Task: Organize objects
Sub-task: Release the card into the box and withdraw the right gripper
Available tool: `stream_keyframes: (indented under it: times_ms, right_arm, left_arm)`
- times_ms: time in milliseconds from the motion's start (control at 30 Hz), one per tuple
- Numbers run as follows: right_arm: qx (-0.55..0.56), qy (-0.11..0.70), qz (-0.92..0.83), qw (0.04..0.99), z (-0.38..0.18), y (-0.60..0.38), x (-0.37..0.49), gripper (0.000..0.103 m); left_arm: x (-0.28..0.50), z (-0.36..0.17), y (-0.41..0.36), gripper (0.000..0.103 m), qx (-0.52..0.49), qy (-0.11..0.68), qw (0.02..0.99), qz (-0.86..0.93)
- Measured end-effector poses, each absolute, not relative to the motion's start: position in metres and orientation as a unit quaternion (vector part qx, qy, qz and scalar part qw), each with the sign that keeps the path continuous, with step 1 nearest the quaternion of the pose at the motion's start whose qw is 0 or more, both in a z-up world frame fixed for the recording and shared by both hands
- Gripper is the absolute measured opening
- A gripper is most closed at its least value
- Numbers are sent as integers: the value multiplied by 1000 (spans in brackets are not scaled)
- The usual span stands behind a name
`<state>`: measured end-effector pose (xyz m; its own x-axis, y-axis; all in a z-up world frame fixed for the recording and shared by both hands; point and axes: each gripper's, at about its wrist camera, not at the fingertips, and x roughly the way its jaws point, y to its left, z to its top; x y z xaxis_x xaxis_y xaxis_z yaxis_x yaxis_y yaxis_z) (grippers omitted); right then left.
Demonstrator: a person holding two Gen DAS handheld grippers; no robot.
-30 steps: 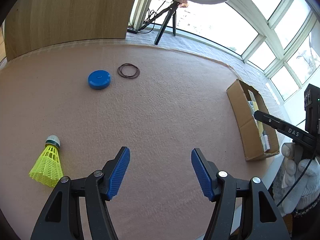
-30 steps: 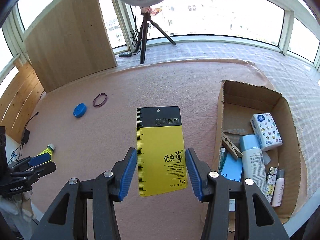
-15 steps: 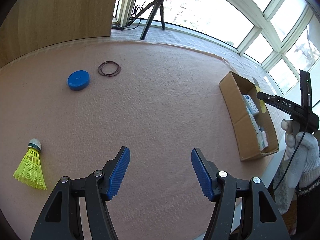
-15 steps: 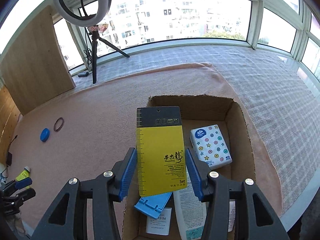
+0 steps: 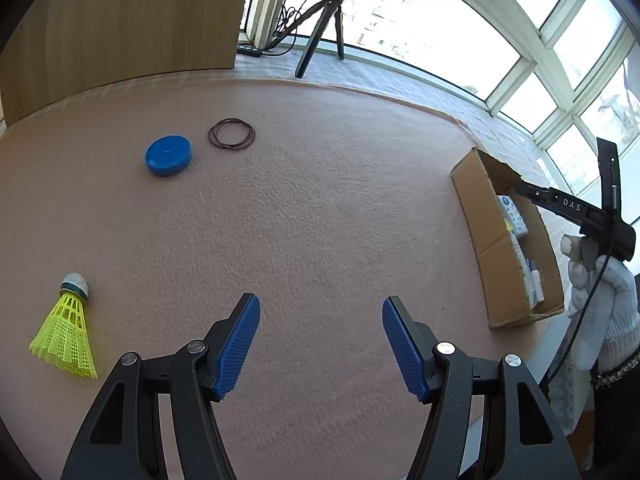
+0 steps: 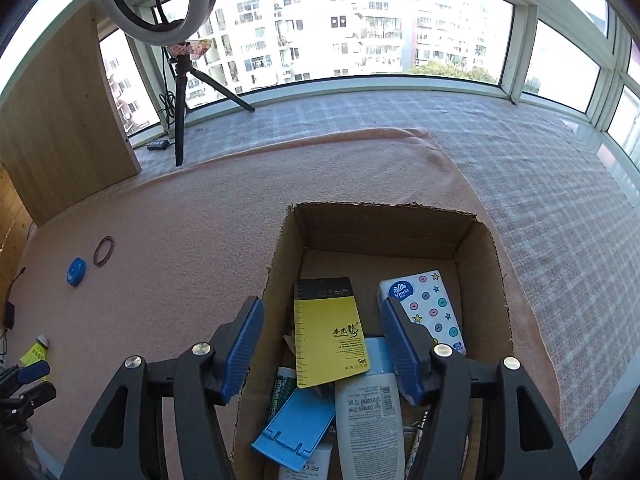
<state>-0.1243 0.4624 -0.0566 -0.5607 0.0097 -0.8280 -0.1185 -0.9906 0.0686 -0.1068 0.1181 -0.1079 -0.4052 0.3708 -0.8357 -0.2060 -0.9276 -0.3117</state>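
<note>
My right gripper (image 6: 322,344) is open over the cardboard box (image 6: 384,220). The yellow and black ruler card (image 6: 328,336) lies loose in the box, between the jaws but not touched, on top of a white bottle (image 6: 368,412) and a blue holder (image 6: 294,424). A tissue pack (image 6: 428,304) lies beside them. My left gripper (image 5: 320,340) is open and empty above the pink mat. A yellow shuttlecock (image 5: 66,328) lies to its left. A blue round case (image 5: 168,155) and brown rubber bands (image 5: 232,134) lie farther ahead.
The box also shows at the right in the left wrist view (image 5: 500,236), with the right gripper's body and a gloved hand (image 5: 600,280) above it. A wooden panel (image 5: 112,20) and a ring-light tripod (image 6: 180,92) stand at the back by the windows.
My right gripper carried the ruler card over the box and opened; the card dropped into the box. The left gripper stayed open and shifted only slightly.
</note>
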Motion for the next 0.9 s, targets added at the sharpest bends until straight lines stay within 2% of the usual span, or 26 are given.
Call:
stream_keyframes:
  times_ms: [433,667,900]
  right_arm:
    - [-467,56,882,5,-47,433,-129,61]
    - [-465,59,883,-41,-36,395,-155,62]
    - [-471,50,876,-90,-38,338,-198,63]
  left_arm:
    - [-126,-108,99,67,-512,-73,158,841]
    - [-164,-94,70,67,-490,-49,112,863]
    - [-208,-105,43,68,-499,-59,79,861]
